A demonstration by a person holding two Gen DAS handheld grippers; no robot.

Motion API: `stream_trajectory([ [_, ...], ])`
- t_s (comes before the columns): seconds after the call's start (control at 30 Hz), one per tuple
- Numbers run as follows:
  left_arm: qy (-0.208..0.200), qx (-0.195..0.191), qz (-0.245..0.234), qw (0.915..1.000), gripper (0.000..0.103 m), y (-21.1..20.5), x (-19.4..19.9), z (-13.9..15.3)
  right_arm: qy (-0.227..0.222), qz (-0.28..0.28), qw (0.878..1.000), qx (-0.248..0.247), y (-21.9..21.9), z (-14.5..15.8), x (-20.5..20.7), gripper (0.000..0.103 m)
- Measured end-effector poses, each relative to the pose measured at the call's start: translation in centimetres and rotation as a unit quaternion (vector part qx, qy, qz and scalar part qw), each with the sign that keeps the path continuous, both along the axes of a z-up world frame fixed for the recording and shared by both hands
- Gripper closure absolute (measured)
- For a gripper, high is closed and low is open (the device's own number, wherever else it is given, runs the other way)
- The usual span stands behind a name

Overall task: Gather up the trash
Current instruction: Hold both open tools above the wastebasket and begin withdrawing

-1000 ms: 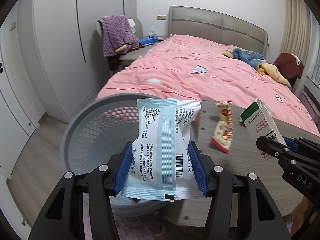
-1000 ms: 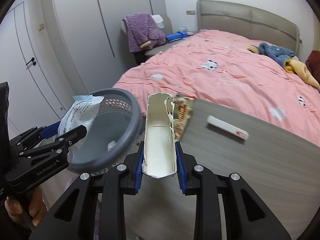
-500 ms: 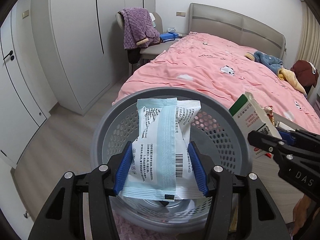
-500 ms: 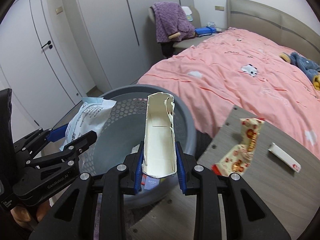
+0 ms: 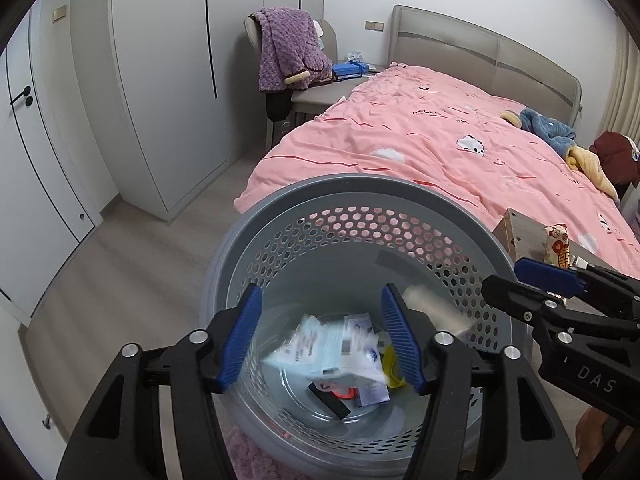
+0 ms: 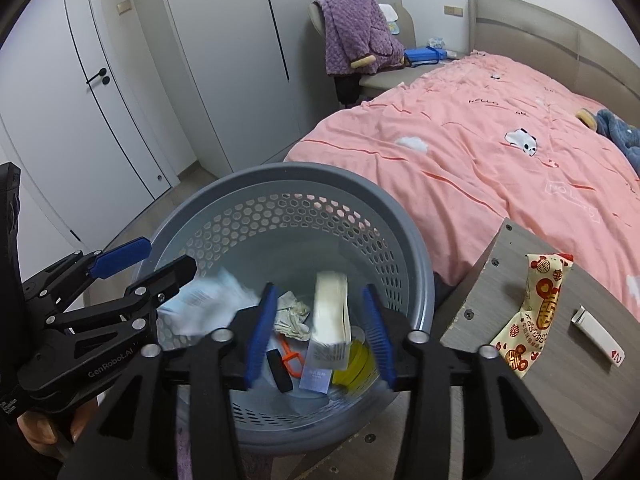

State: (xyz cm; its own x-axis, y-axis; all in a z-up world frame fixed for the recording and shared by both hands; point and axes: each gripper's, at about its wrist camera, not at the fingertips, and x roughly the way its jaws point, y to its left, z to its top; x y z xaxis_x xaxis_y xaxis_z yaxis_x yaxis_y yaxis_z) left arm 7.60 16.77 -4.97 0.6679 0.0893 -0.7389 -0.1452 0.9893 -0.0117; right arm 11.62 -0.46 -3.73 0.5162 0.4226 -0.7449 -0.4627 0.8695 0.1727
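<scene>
A grey perforated trash basket [image 5: 360, 200] [image 6: 280, 184] stands on the floor beside a wooden table. My left gripper [image 5: 320, 336] is open and empty above the basket; the blurred light-blue packet [image 5: 324, 352] [image 6: 204, 304] is inside the basket below it. My right gripper [image 6: 320, 324] is open and empty over the basket; the white carton [image 6: 332, 308], blurred, is in the basket between its fingers, also showing blurred in the left wrist view [image 5: 432, 308]. Other trash lies at the basket bottom [image 6: 320, 376].
The wooden table [image 6: 560, 400] at right carries a red-and-yellow snack wrapper [image 6: 536, 312] [image 5: 556, 244] and a small white packet [image 6: 596, 332]. A bed with a pink cover [image 5: 440, 148] lies behind. White wardrobes [image 5: 160, 80] stand at left, a chair with a purple blanket [image 5: 288, 52] at back.
Both grippers opened over the basket. The light-blue packet left the left gripper and the white carton left the right gripper; both are now inside the basket.
</scene>
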Motion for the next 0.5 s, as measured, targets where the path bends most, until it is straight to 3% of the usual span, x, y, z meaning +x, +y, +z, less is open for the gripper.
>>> stream_trajectory([
  [0.5,0.0,0.007,0.014,0.9999,0.037,-0.3,-1.6,0.6,0.001,-0.002,1.0,0.002,-0.4,0.0,-0.9,0.047],
])
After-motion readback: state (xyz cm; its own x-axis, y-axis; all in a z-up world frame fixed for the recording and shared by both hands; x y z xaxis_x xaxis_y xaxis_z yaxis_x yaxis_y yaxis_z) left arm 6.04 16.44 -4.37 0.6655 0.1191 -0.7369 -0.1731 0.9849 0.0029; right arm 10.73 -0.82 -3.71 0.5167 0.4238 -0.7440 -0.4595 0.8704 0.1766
